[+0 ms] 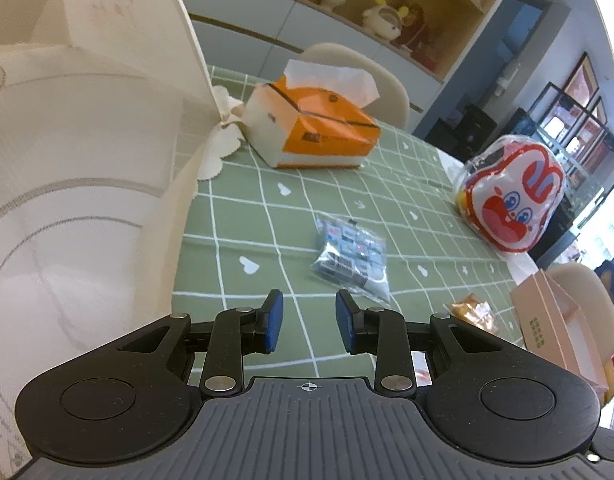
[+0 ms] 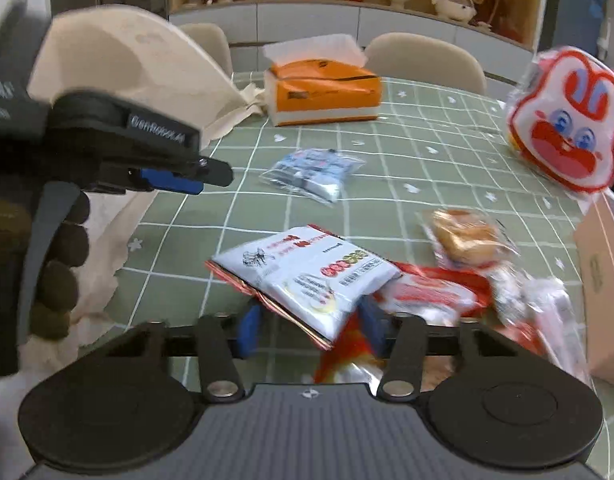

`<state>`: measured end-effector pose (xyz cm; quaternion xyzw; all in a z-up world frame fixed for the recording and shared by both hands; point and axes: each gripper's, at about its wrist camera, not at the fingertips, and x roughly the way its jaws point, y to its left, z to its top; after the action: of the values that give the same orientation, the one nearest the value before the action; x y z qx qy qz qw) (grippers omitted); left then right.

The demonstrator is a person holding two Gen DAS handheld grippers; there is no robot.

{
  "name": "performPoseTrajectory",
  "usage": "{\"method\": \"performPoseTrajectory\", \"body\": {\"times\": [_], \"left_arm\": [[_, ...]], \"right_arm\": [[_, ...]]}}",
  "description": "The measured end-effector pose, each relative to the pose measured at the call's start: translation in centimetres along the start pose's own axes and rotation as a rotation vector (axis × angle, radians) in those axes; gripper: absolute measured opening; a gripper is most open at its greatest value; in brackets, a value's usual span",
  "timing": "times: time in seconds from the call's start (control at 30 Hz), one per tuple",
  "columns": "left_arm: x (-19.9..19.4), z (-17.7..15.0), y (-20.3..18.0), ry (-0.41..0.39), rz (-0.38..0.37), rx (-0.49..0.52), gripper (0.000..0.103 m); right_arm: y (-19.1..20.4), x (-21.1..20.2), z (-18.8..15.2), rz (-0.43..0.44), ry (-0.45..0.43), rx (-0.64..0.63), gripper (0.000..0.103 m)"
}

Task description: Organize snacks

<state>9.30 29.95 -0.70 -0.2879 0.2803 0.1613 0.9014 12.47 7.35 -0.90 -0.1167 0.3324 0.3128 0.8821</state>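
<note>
A cream fabric bag [image 1: 79, 152] stands at the left of the green checked table; it also shows in the right wrist view [image 2: 139, 64]. My left gripper [image 1: 309, 322] is open and empty, beside the bag's edge, above the cloth. It also shows from the side in the right wrist view [image 2: 175, 178]. A clear packet of small blue sweets [image 1: 349, 256] lies just beyond it. My right gripper [image 2: 311, 326] has its jaws around a white and red snack packet [image 2: 307, 276], held above the table. A red snack packet [image 2: 435, 294] and a wrapped bun [image 2: 463, 236] lie to its right.
An orange tissue box [image 1: 311, 128] sits at the back of the table. A red and white rabbit-face bag [image 1: 511, 196] stands at the right. A pink cardboard box [image 1: 559, 328] sits at the right edge. Chairs stand behind the table.
</note>
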Motion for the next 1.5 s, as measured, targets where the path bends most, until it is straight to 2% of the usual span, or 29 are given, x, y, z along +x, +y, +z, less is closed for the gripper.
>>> {"method": "performPoseTrajectory", "body": {"times": [0.13, 0.2, 0.27, 0.37, 0.43, 0.47, 0.57, 0.63, 0.7, 0.77, 0.9, 1.03, 1.07, 1.13, 1.27, 1.37, 1.4, 1.5], "left_arm": [[-0.5, 0.2, 0.1, -0.065, 0.005, -0.017, 0.033], [-0.3, 0.3, -0.6, -0.094, 0.03, 0.001, 0.033], [0.7, 0.5, -1.8, -0.106, 0.041, 0.022, 0.033], [3.2, 1.6, -3.8, -0.121, 0.032, 0.049, 0.033], [5.3, 2.4, -5.3, -0.121, 0.051, 0.101, 0.033], [6.5, 2.7, -5.9, -0.105, 0.077, 0.131, 0.033], [9.9, 3.0, -6.9, -0.051, 0.137, 0.201, 0.033], [10.9, 2.8, -7.4, -0.087, 0.176, 0.243, 0.034], [11.2, 2.4, -8.2, -0.073, 0.185, 0.284, 0.036], [11.0, 1.4, -9.4, -0.054, 0.177, 0.4, 0.036], [9.3, -0.3, -10.5, -0.004, 0.13, 0.545, 0.036], [7.1, -1.3, -9.7, 0.029, 0.064, 0.53, 0.035], [6.8, -1.6, -9.6, 0.028, 0.055, 0.523, 0.035], [6.3, -2.0, -9.3, 0.016, 0.049, 0.504, 0.035], [6.2, -1.9, -8.6, -0.013, 0.036, 0.408, 0.034], [6.1, -1.6, -8.7, -0.012, 0.052, 0.375, 0.033], [6.1, -1.6, -8.7, -0.012, 0.057, 0.37, 0.033], [6.1, -1.3, -8.8, -0.04, 0.085, 0.355, 0.033]], "right_arm": [[-3.3, -2.0, -1.7, 0.0, -0.053, 0.034, 0.04], [-5.0, -2.2, -2.8, 0.007, -0.058, 0.064, 0.034], [-6.3, -2.2, -3.8, -0.008, -0.069, 0.083, 0.034], [-7.7, -2.8, -5.2, 0.024, -0.099, 0.091, 0.035], [-8.4, -3.4, -5.9, 0.052, -0.117, 0.105, 0.039], [-8.7, -3.7, -6.3, 0.065, -0.131, 0.111, 0.045], [-9.1, -4.2, -7.3, 0.052, -0.162, 0.111, 0.075], [-9.0, -4.4, -7.7, 0.053, -0.162, 0.098, 0.077], [-8.9, -4.7, -7.5, 0.068, -0.179, 0.085, 0.077], [-8.4, -4.7, -6.9, 0.079, -0.186, 0.032, 0.078], [-6.9, -2.7, -3.5, 0.049, -0.111, -0.067, 0.085], [-6.2, 1.3, -0.4, 0.053, -0.041, -0.009, 0.085], [-6.0, 2.4, 0.4, 0.074, -0.026, 0.012, 0.085], [-5.2, 3.9, 1.6, 0.055, -0.02, 0.022, 0.087], [-2.3, 6.2, 2.5, -0.014, 0.026, -0.088, 0.087], [-0.8, 5.8, 1.3, -0.074, 0.006, -0.2, 0.086], [-0.8, 5.4, 1.1, -0.078, 0.005, -0.217, 0.08], [-1.7, 3.2, 0.3, -0.084, 0.002, -0.225, 0.074]]}}
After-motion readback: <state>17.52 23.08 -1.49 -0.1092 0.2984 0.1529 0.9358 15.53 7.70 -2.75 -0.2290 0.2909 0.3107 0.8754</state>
